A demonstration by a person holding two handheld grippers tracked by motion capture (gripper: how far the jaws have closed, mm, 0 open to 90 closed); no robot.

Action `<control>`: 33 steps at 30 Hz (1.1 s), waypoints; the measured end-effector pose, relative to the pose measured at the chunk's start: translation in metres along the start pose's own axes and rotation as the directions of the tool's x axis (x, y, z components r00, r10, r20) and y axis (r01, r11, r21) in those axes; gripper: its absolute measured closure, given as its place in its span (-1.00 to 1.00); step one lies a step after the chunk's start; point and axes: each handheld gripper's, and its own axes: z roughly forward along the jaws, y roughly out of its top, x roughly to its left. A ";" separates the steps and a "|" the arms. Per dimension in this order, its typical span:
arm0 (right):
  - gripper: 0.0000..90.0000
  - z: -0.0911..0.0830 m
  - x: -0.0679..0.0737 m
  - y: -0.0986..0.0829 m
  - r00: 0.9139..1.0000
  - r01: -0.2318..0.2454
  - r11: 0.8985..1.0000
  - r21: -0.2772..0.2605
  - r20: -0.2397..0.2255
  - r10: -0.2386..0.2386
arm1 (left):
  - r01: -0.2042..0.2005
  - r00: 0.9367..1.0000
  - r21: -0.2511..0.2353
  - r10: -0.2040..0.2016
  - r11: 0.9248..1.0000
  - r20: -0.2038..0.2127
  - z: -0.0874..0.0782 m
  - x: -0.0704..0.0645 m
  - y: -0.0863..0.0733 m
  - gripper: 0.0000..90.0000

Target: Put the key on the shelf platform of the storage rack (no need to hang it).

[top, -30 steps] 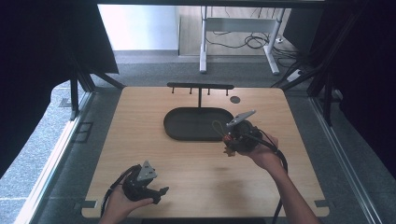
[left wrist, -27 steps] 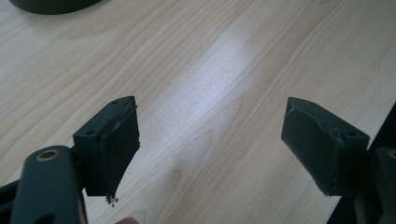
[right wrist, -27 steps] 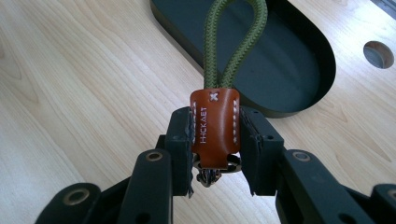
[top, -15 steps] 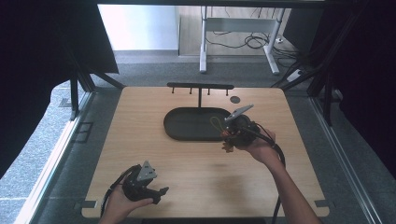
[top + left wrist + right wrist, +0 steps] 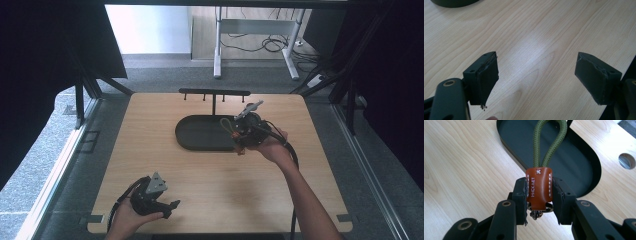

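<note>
Keychain (image 5: 539,185) clamped by its brown leather tab between the jaws of the right gripper (image 5: 539,195), green cord loop (image 5: 550,142) pointing straight out ahead along the jaws' line. Held just above the near right end of the dark oval tray (image 5: 200,132), whose bare floor looks empty. Beyond the tray, a black rack with small pegs (image 5: 214,92), loop aimed roughly that way. Left gripper (image 5: 170,206) far off at the near left of the table (image 5: 150,150), jaws spread wide over bare wood, gripping nothing.
</note>
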 end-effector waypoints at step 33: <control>0.49 0.037 -0.034 0.050 1.000 -0.030 0.998 0.047 -0.005 0.031 | 0.003 1.000 0.006 -0.003 1.000 -0.004 0.000 0.003 -0.002 -0.56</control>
